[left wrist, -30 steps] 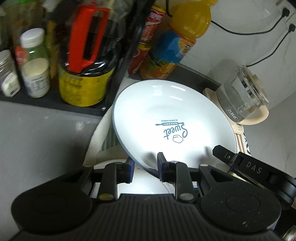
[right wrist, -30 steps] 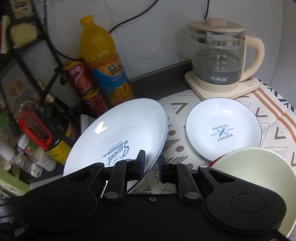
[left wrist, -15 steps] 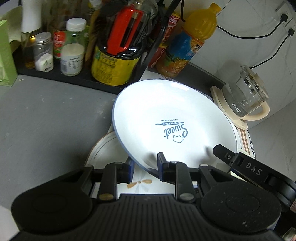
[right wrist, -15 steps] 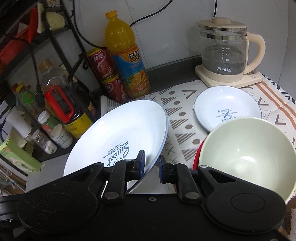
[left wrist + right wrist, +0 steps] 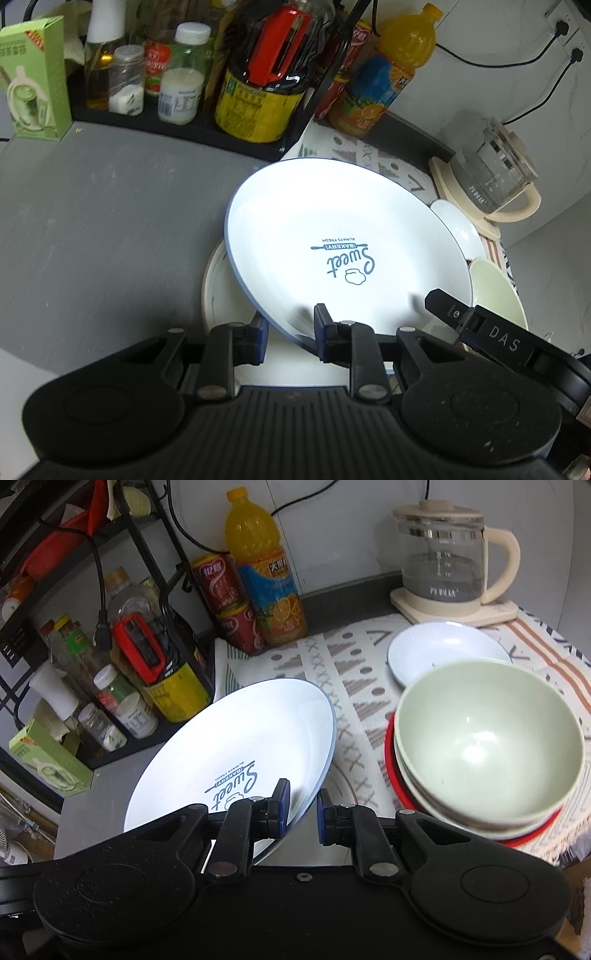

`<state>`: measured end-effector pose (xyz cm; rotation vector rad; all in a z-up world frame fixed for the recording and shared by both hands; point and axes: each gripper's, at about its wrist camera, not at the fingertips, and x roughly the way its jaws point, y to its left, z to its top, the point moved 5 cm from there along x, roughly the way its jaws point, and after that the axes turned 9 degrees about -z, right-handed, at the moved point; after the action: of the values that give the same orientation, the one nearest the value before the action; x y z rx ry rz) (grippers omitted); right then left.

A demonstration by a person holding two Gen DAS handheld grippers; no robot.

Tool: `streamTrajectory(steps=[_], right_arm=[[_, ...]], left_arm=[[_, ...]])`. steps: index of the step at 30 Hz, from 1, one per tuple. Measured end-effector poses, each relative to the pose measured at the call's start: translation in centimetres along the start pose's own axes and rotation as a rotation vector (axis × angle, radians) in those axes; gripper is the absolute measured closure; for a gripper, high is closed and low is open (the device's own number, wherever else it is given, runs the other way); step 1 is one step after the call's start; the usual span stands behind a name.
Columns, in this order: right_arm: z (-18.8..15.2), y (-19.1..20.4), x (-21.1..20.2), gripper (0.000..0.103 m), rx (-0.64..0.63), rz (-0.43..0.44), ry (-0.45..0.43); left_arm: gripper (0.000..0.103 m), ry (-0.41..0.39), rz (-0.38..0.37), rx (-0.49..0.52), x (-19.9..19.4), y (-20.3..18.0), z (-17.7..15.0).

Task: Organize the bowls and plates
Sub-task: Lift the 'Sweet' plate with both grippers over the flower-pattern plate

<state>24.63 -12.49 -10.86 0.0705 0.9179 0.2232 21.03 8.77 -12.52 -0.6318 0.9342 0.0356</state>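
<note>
A large white plate (image 5: 340, 236) with a blue rim and "Sweet Bakery" print hangs tilted in the air, held by both grippers. My left gripper (image 5: 290, 332) is shut on its near rim; my right gripper (image 5: 301, 812) is shut on its opposite edge, the same plate (image 5: 236, 749) filling that view's centre. Under it in the left wrist view lies a cream plate (image 5: 218, 291) with a thin rim line. At the right a pale green bowl (image 5: 487, 734) sits stacked in other bowls on a red plate (image 5: 391, 775). Behind that stack rests a small white plate (image 5: 439, 650).
A black rack (image 5: 184, 125) with bottles and jars lines the back left, with a green box (image 5: 33, 77) beside it. An orange juice bottle (image 5: 266, 576), red cans (image 5: 221, 587) and a glass kettle (image 5: 443, 561) stand along the wall. A patterned cloth (image 5: 351, 686) covers the right side; grey counter (image 5: 92, 221) lies left.
Both grippers have pulled back with the large plate, so more of the rack, the counter and the green bowl stack has come into view. The cream plate under it now shows.
</note>
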Motion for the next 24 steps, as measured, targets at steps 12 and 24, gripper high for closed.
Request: streamTrajectory(steps=[12, 24], right_arm=[[-2.4, -1.4, -0.1, 0.089, -0.011, -0.016, 0.028], [-3.8, -2.6, 0.9, 0.089, -0.017, -0.054, 0.069]], left_arm=[[0.079, 0.044, 0.024, 0.009, 0.2, 0.1, -3.1], [0.079, 0.107, 0.053, 0.008, 2.0, -0.2, -4.4]])
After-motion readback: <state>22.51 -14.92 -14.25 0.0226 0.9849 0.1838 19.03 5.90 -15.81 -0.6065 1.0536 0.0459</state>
